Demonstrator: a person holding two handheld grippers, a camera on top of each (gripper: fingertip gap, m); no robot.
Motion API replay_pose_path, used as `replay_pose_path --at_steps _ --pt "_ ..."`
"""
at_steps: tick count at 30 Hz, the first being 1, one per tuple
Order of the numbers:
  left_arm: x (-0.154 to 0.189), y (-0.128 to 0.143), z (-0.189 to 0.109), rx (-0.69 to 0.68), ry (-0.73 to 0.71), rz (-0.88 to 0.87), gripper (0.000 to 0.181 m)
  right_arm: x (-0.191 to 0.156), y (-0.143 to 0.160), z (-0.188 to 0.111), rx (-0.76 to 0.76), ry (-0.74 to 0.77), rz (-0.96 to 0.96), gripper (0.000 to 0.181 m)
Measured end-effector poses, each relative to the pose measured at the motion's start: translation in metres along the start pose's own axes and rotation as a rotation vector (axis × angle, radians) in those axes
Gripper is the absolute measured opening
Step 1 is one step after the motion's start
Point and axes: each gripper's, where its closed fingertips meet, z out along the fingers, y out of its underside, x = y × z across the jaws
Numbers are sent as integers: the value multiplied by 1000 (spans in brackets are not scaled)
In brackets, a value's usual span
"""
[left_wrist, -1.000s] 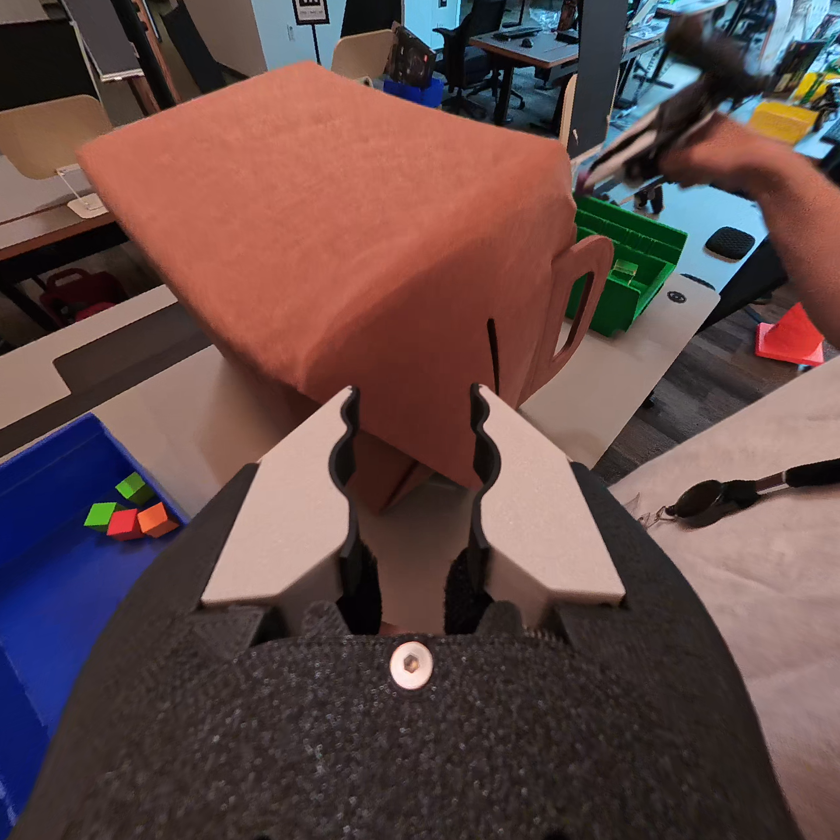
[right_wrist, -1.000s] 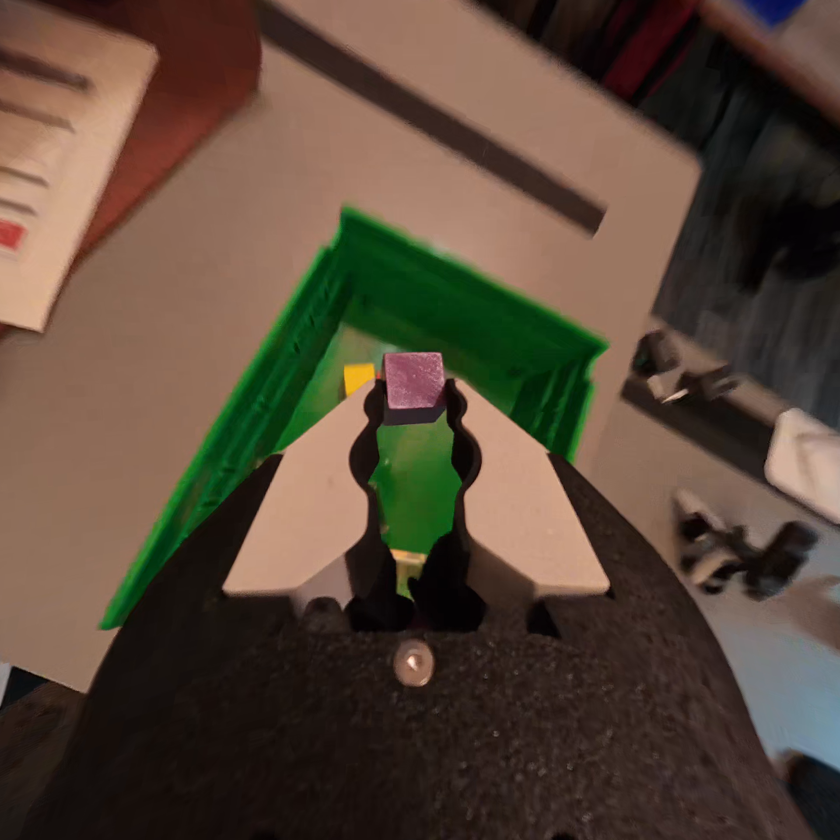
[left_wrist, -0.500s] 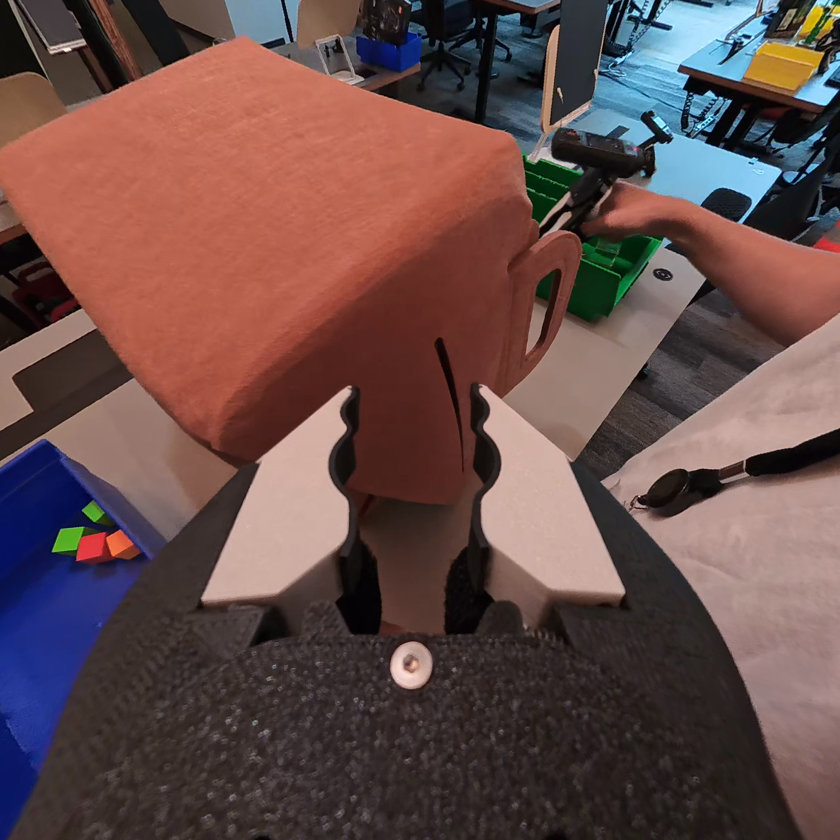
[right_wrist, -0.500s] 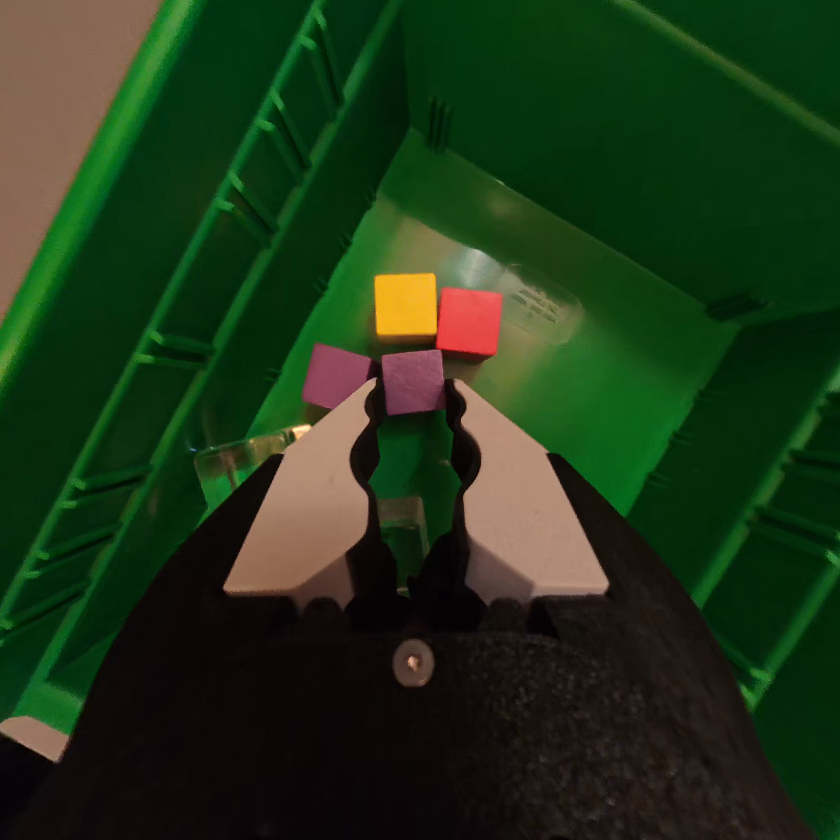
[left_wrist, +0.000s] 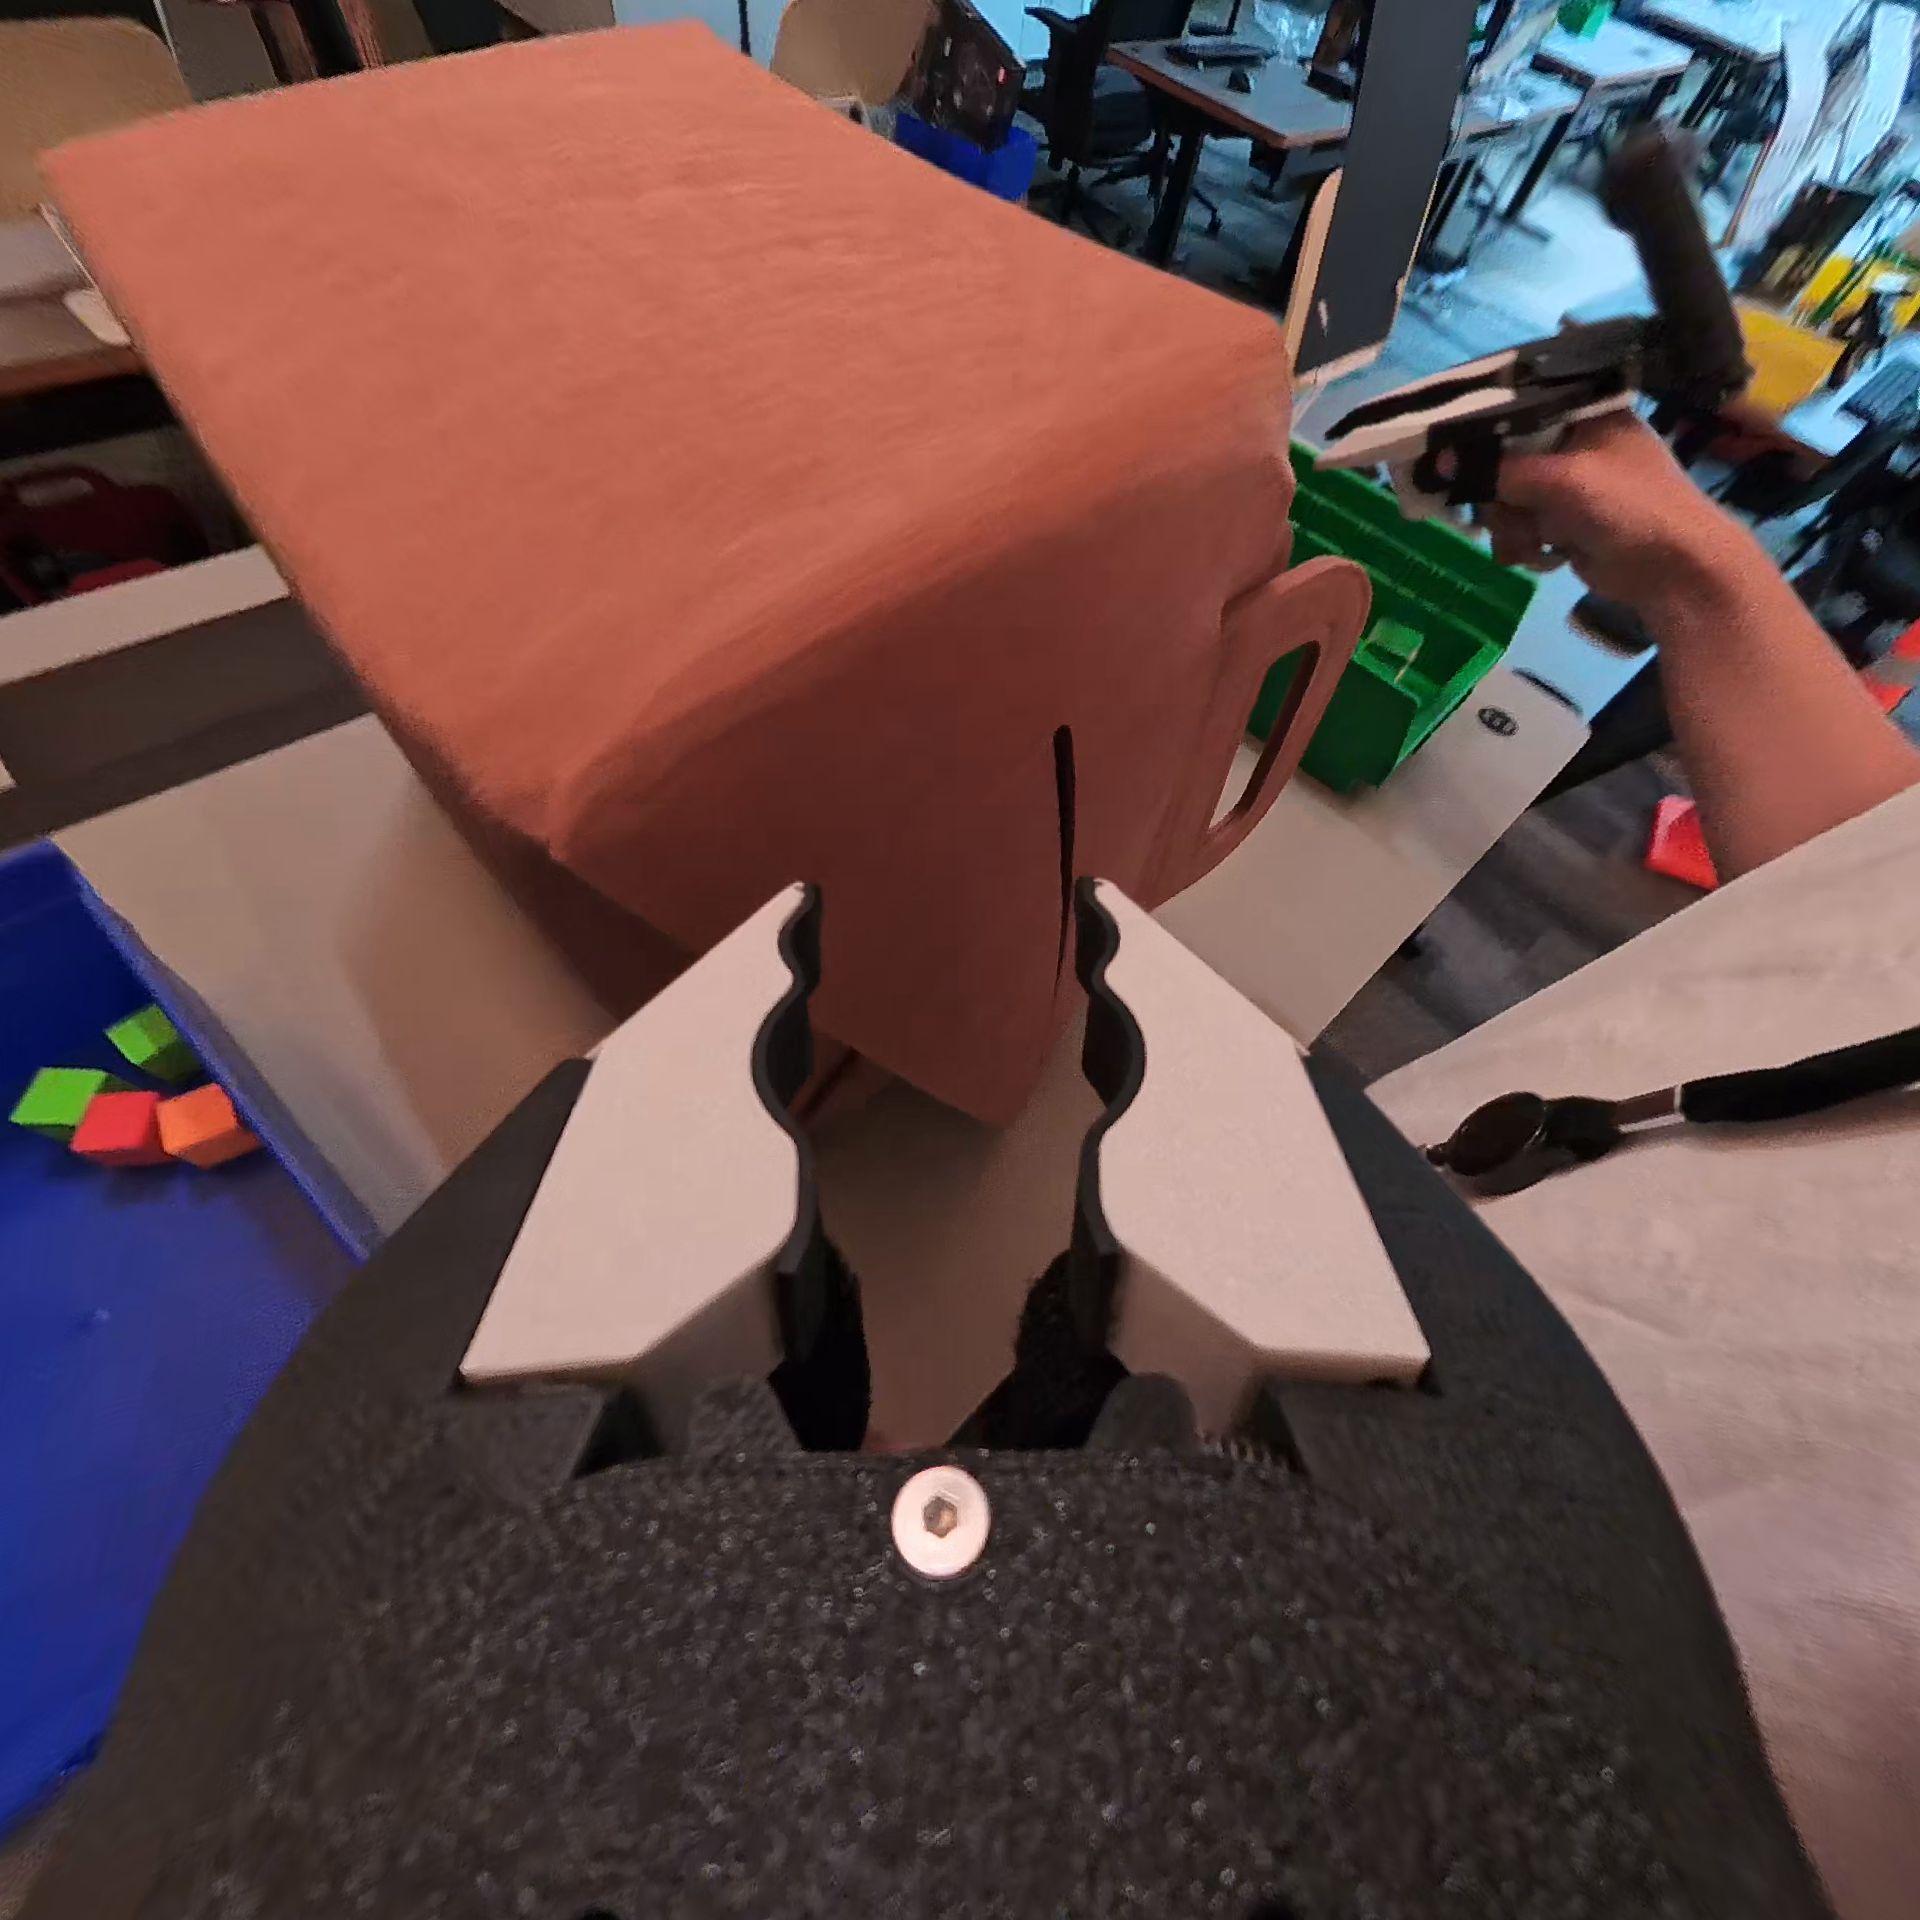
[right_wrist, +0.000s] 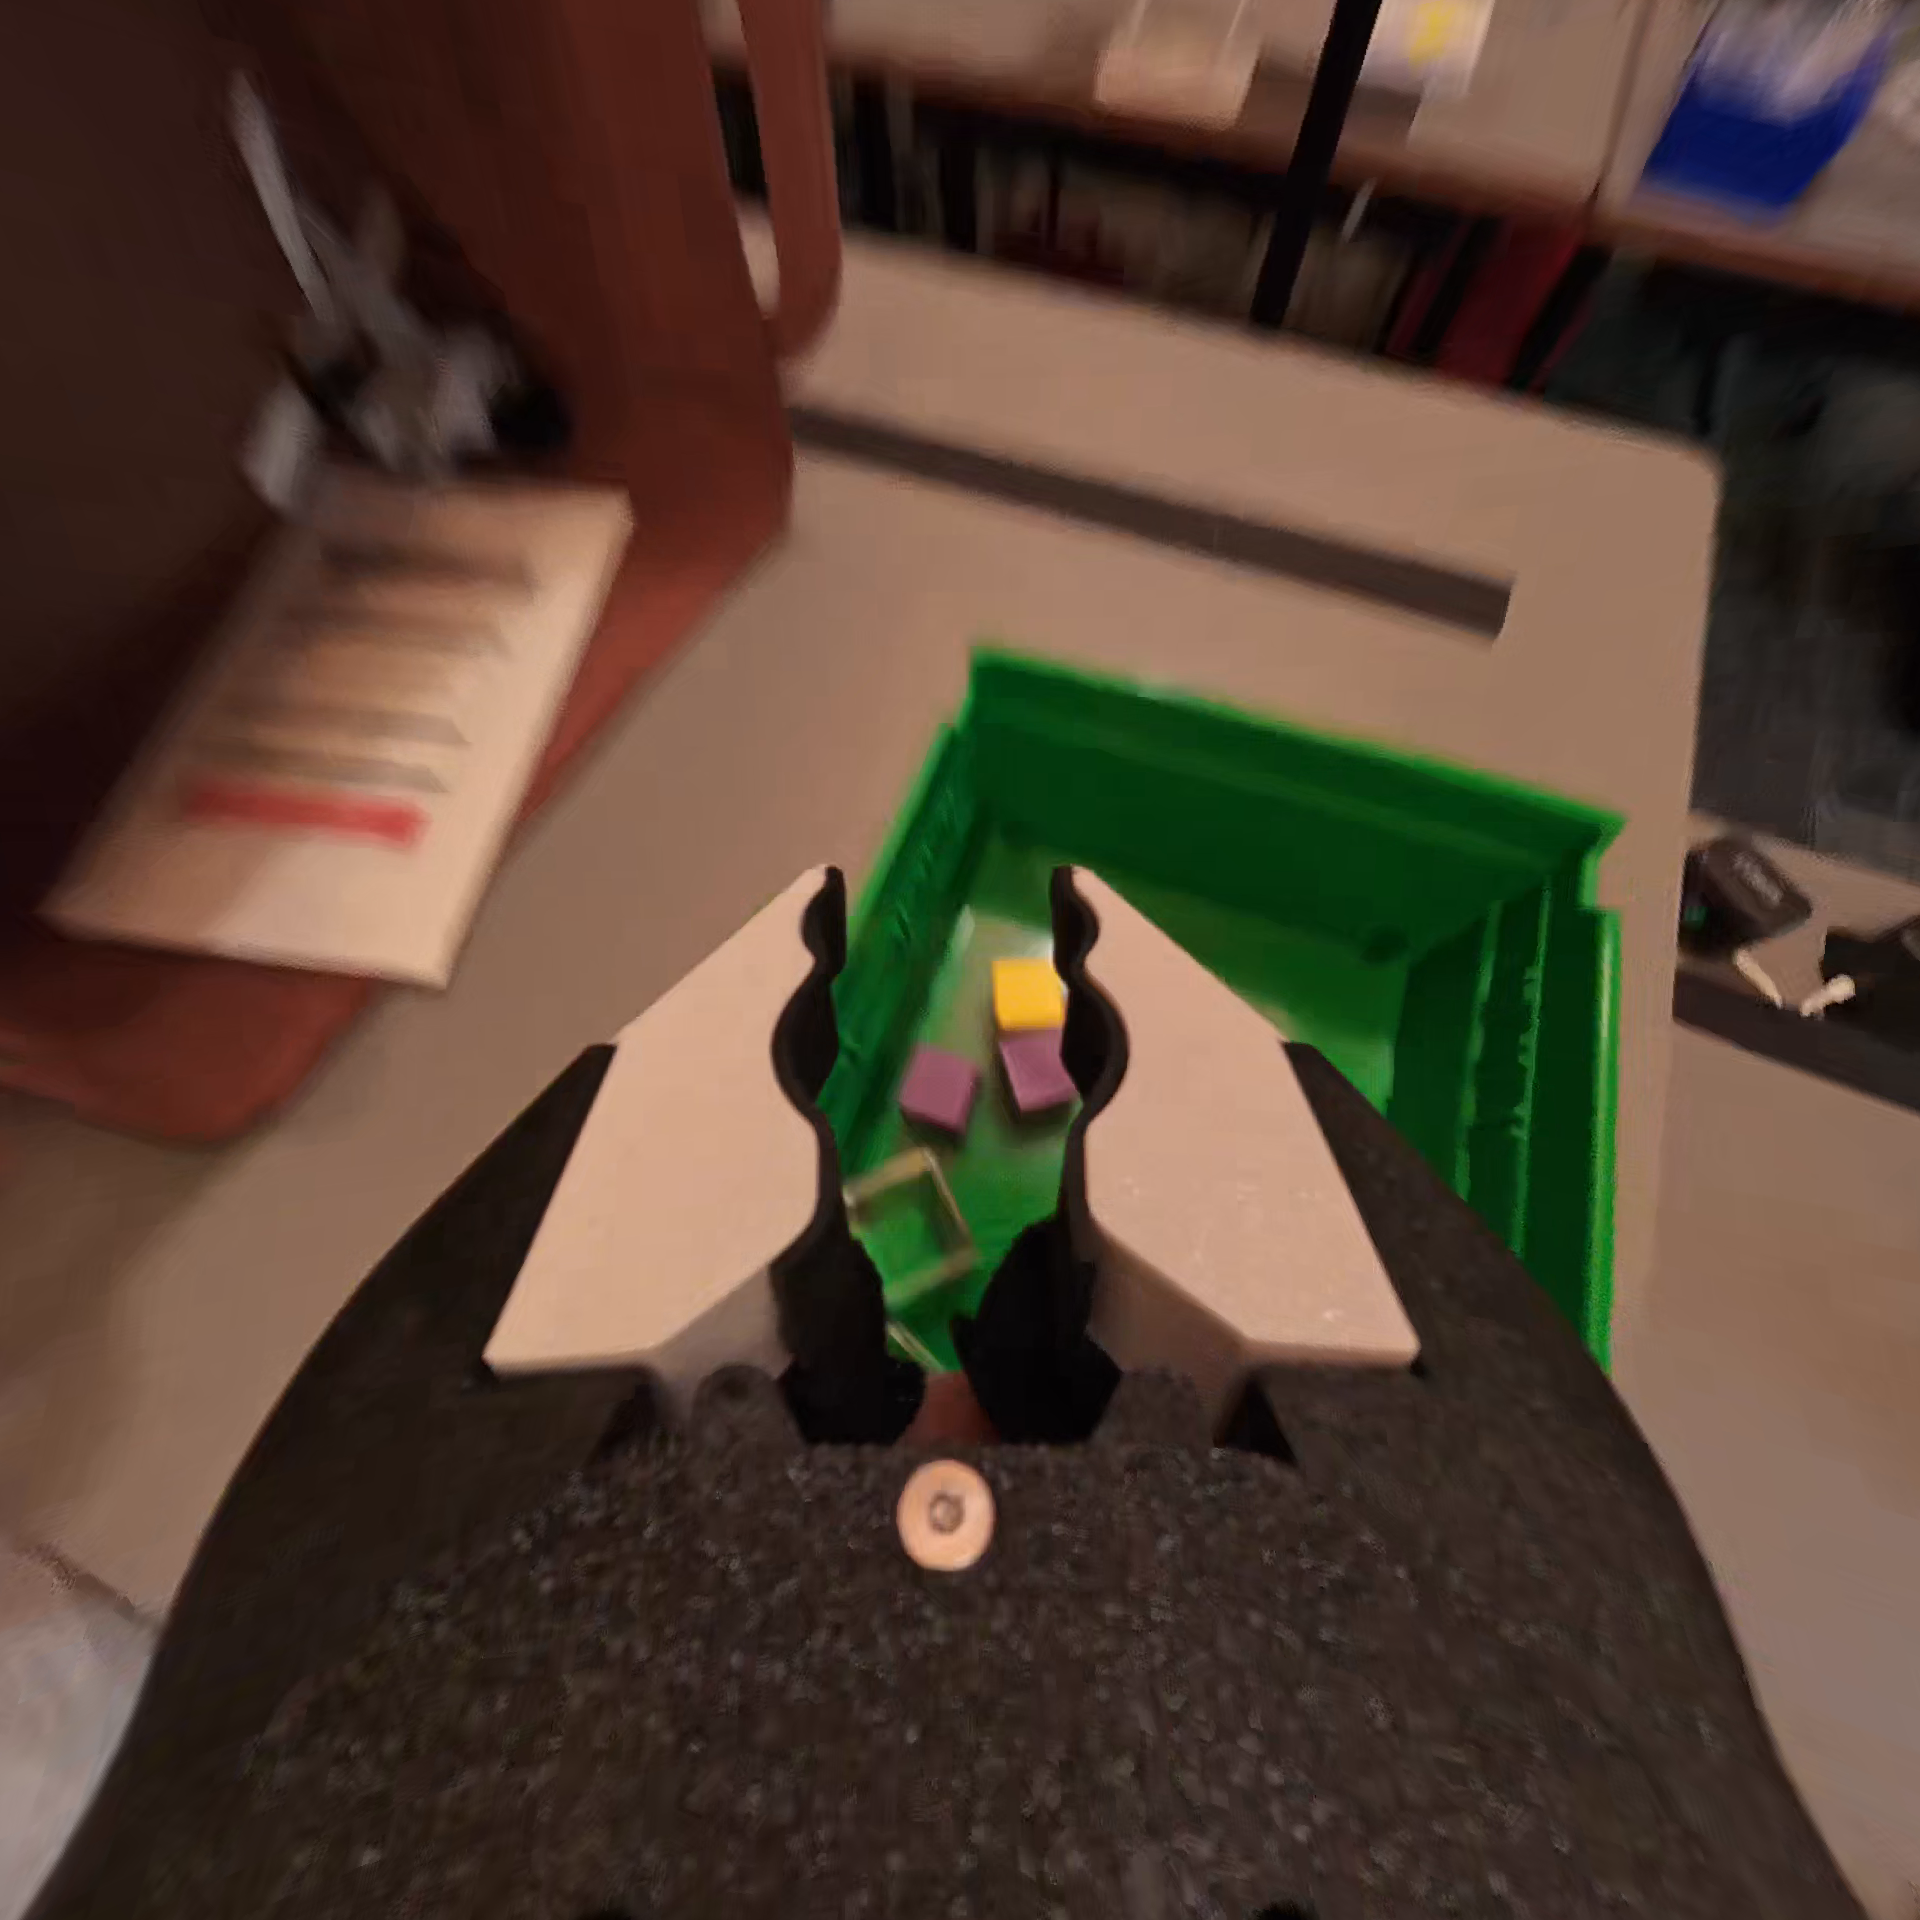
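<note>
— Above the green bin (right_wrist: 1226, 769), is the right gripper (right_wrist: 940, 883) released?
— Yes, empty; purple cubes (right_wrist: 940, 1086) lie inside.
— And the left gripper (left_wrist: 940, 904)?
— Released too, near the brown fabric box's (left_wrist: 727, 468) corner, over the counter (left_wrist: 343, 904).

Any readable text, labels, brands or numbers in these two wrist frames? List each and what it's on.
White sheet on the side of the brown felt box: lines of print and a red bar, motion-blurred, unreadable.
Round dark mark on the white table, beside the green bin: too small to read.
Black device right of the green bin: faint marking, blurred.
Nothing else shows writing, so no text can be quoted.
</note>
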Motion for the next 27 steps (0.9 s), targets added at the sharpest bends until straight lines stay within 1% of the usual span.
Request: replay_pose_path --at_steps 2,4,5,7,10,13,15,18,20,21,22,24,26,27 --pt "-8 3 -2 15 -2 -51 50 -19 -31 -23 177 18 78 40" --pt "-16 8 -3 19 -13 -80 50 -38 -40 -32 277 24 155 46" --pt "-21 10 -4 18 -22 -88 50 -47 -36 -32 299 19 180 46" --pt "-33 17 -7 14 -57 -95 50 -67 -17 -23 307 -3 224 46" --pt "-55 29 -12 8 -111 -122 50 -98 14 -10 242 -66 275 48" --pt "-80 48 -14 -46 -155 -140 50 -122 29 -3 188 -97 266 49" --pt "-101 61 -13 -97 -155 -113 50 -132 30 0 175 -89 230 49" --pt "-158 74 -10 -214 -178 72 50 -150 30 4 156 -122 199 48" --pt "-201 75 0 -284 -164 197 50 -159 29 5 144 -136 183 48" --pt "-229 77 7 -331 -175 223 50 -162 29 4 144 -137 177 48" --pt "-258 81 16 -384 -200 225 50 -166 29 2 143 -138 174 47" --pt "-308 88 39 -446 -220 156 50 -171 31 -1 145 -131 171 47" --pt "-343 100 65 -502 -216 60 50 -174 38 -6 144 -106 177 47" --pt "-358 111 76 -555 -217 35 50 -176 42 -8 141 -96 185 47"
